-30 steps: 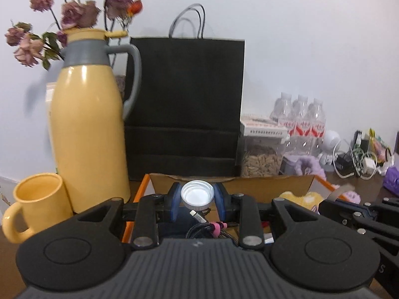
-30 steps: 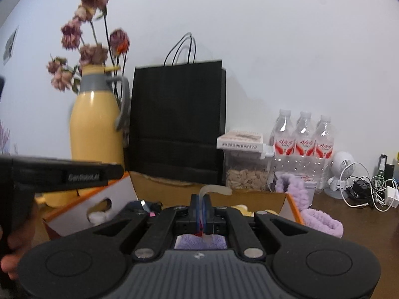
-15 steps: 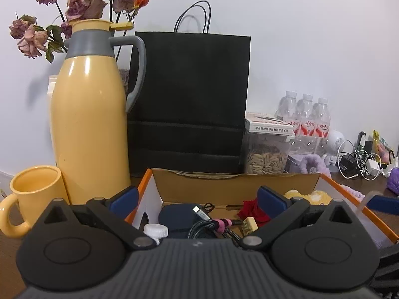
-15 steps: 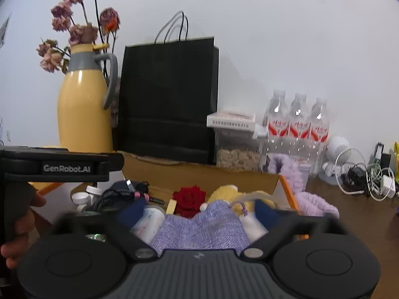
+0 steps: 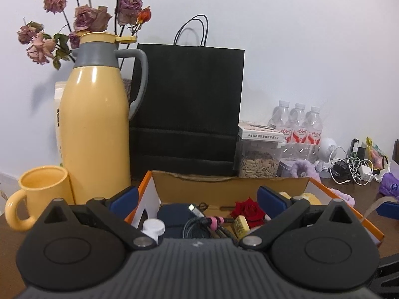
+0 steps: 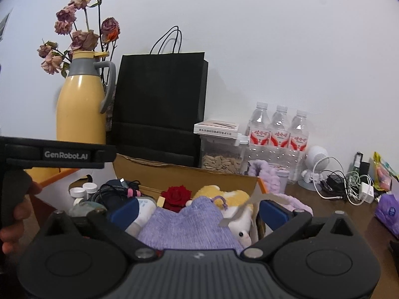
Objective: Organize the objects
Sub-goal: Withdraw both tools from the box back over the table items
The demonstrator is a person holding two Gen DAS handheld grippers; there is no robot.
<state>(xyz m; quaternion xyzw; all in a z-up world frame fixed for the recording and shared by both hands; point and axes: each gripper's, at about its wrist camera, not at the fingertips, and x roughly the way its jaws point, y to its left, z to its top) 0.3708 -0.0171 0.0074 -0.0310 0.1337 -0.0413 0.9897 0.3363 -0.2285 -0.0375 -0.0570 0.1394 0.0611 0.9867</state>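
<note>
An open cardboard box (image 5: 229,185) with orange flaps holds several items. My left gripper (image 5: 197,199) is open and empty above its left part, over a white-capped bottle (image 5: 153,228), a dark blue pouch (image 5: 174,215), a coiled black cable (image 5: 199,225) and a red rose (image 5: 248,208). My right gripper (image 6: 197,208) is open and empty over a purple knitted pouch (image 6: 189,226) and a yellow and white plush toy (image 6: 232,199) in the box's (image 6: 189,174) right part. A thin translucent strap (image 6: 251,204) sticks up by its right finger.
A yellow thermos jug (image 5: 96,129) with dried flowers behind it and a yellow mug (image 5: 41,186) stand left of the box. A black paper bag (image 5: 187,109), a seed jar (image 5: 258,159), three water bottles (image 5: 298,127) and tangled chargers (image 5: 351,169) line the wall.
Both grippers opened. The left one let go of the white-capped bottle, which now lies in the box. The right one let go of the strap and purple pouch. Both drew back.
</note>
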